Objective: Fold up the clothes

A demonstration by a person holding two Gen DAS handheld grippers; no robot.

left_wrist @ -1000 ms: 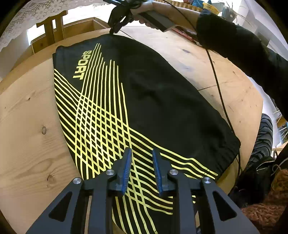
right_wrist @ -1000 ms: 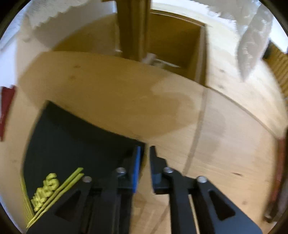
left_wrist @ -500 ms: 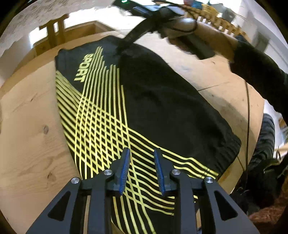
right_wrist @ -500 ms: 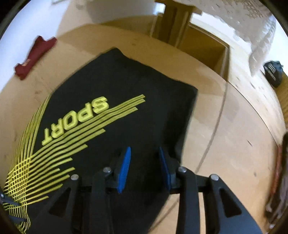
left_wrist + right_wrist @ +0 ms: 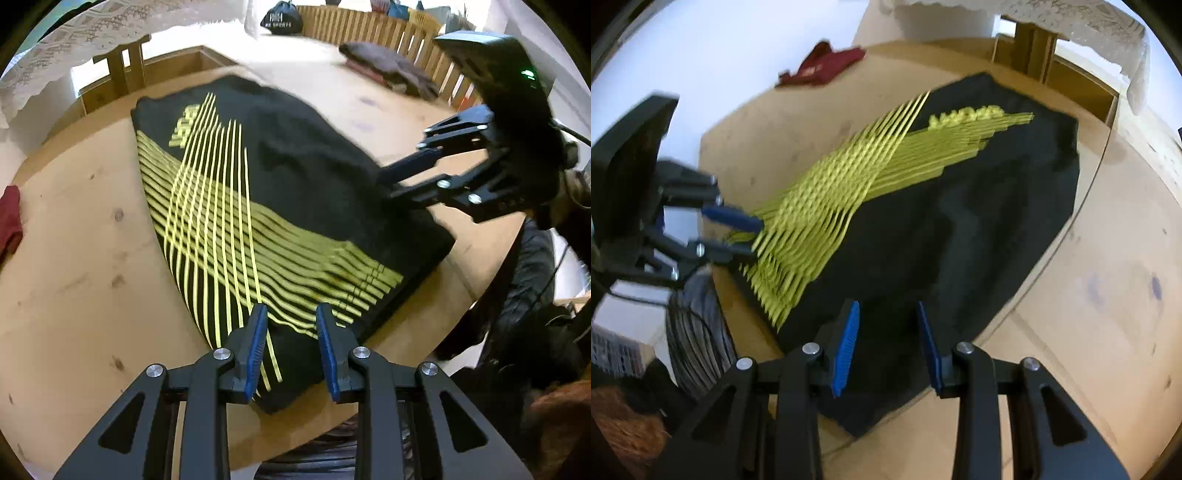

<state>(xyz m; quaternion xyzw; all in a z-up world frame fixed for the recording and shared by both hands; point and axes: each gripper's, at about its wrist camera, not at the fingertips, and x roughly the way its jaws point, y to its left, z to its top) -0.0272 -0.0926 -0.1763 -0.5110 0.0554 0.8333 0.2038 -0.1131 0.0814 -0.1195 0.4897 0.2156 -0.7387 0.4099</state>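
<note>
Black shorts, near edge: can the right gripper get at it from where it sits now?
Probably yes. The right gripper hangs over the near edge of the black shorts with jaws apart and nothing between them. The left gripper sits at another corner, out of its way.

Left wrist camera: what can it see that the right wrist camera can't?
Only the left wrist view shows the wooden slat fence, the dark bag beside it and the brownish pile of clothes. Only the right wrist view shows the dark red garment whole. Both show the black shorts with yellow stripes on the wooden table, the lace cloth, and both grippers, fingers apart.
</note>
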